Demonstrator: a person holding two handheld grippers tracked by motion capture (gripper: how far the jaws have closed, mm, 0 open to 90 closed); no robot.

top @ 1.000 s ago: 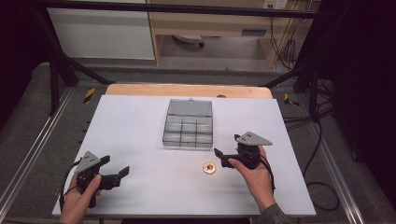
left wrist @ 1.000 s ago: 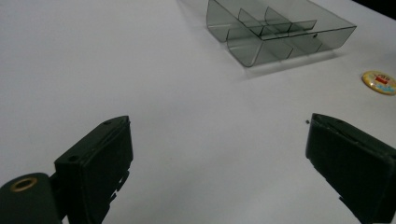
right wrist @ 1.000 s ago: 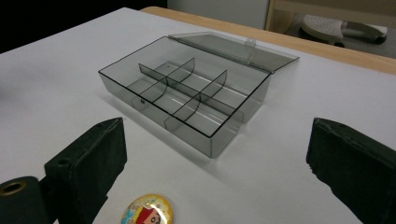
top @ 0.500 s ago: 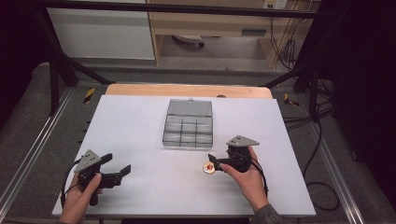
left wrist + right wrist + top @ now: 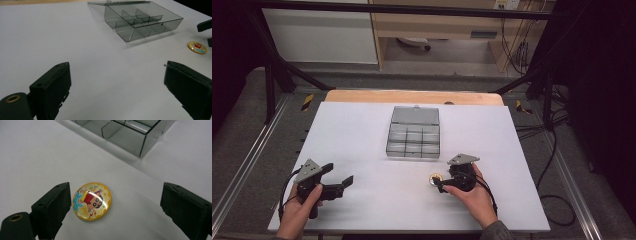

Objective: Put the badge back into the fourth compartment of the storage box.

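Now the right gripper (image 5: pixel 112 205) is straddling the yellow badge (image 5: pixel 92 201) low in the frame, jaws wide but just closing in; left gripper (image 5: pixel 334 184) is idling open, lower left, clear of the desk (image 5: pixel 362 135).

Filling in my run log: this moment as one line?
right gripper: jaws open, closing around badge | left gripper: open, idle | box: lid open

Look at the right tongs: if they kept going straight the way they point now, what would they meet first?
Probably the round yellow badge: it lies flat on the white table between the open jaws of the right tongs, close to one jaw. The clear compartment box lies farther on.
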